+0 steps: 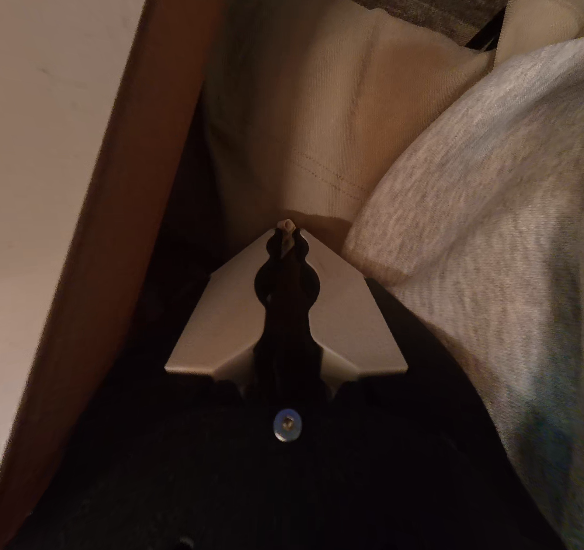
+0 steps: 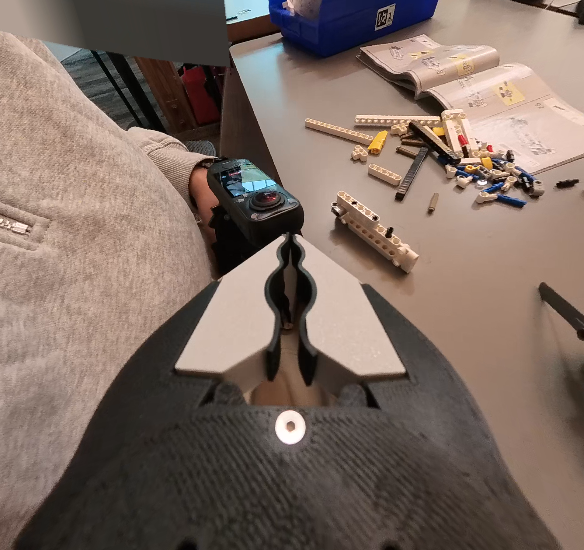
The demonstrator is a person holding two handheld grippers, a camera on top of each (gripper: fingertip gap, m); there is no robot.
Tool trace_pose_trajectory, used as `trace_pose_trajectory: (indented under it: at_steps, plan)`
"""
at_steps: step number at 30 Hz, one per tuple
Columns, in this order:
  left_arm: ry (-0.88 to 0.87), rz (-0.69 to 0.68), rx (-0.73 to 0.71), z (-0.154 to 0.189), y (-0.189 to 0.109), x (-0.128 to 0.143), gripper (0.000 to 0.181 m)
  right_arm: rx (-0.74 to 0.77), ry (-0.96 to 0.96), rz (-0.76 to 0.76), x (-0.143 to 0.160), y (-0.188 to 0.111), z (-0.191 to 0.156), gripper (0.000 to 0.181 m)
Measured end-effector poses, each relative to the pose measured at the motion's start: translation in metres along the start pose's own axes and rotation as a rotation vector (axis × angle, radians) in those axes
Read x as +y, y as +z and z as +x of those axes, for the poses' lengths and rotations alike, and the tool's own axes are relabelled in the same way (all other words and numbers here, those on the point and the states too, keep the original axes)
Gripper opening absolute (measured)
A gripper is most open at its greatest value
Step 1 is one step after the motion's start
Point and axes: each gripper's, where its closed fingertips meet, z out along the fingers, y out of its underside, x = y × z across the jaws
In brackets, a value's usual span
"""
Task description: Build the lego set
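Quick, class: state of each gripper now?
Left gripper: closed on a small tan peg.
Right gripper: jaws closed, holding nothing visible.

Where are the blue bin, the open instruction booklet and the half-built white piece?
blue bin (image 2: 347, 22): right wrist view, front wall.
instruction booklet (image 2: 493, 92): right wrist view, open page.
half-built white piece (image 2: 373, 229): right wrist view, middle beam.

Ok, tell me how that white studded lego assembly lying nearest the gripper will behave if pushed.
The white beam assembly lies flat on the grey table, so it should slide, not roll. It looks rigid and light. Its upright black pin could snag or pop out.
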Motion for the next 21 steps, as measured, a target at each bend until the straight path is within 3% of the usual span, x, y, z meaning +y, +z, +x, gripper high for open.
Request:
trace_pose_trajectory:
  at_steps: [21]
  plan:
    - [-0.065, -0.025, 0.044, 0.0048, -0.0072, 0.0086, 0.010, 0.006, 0.000, -0.001, 0.0018, -0.0019, 0.0019, 0.000]
